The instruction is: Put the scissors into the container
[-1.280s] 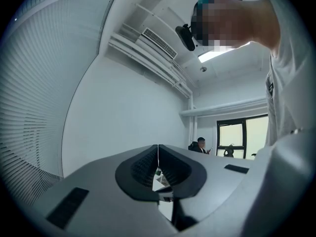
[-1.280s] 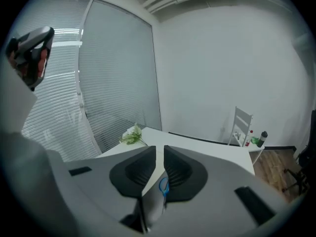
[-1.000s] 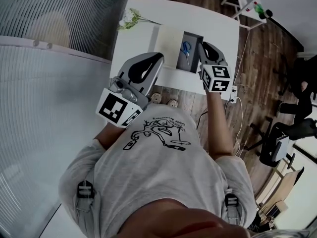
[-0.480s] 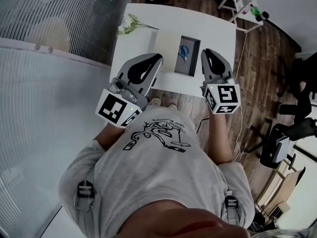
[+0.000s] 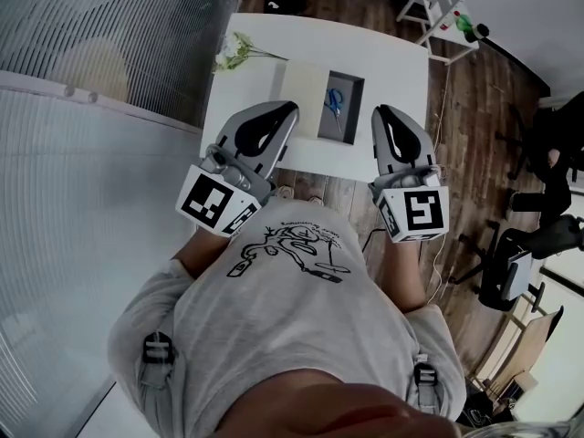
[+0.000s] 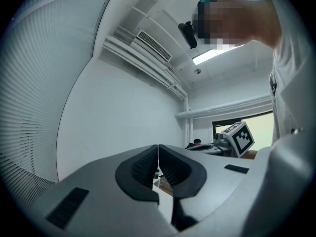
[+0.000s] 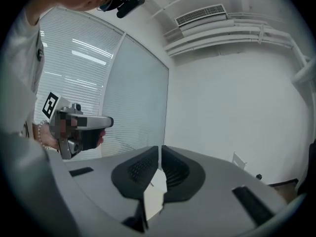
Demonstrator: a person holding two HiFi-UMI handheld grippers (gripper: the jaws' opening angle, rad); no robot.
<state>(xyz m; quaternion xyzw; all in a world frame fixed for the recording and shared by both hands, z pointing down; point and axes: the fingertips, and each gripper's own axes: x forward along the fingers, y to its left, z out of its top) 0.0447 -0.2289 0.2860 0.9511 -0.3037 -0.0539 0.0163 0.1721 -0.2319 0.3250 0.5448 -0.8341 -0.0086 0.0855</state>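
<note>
Head cam: high over table [image 5: 392, 57], steeply down. Gripper cams: tilted up at wall [image 6: 118, 112], ceiling [image 6: 168, 9]. All 3 catch shirt [image 5: 292, 318].

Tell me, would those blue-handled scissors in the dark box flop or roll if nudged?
The scissors look rigid, so probably no flopping. Lying flat in the container, they would likely slide rather than roll. Small against the container, they are probably light.

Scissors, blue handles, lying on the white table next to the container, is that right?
Not quite. The scissors do have blue handles, but they lie inside the container, not next to it on the table. The head view shows this.
</note>
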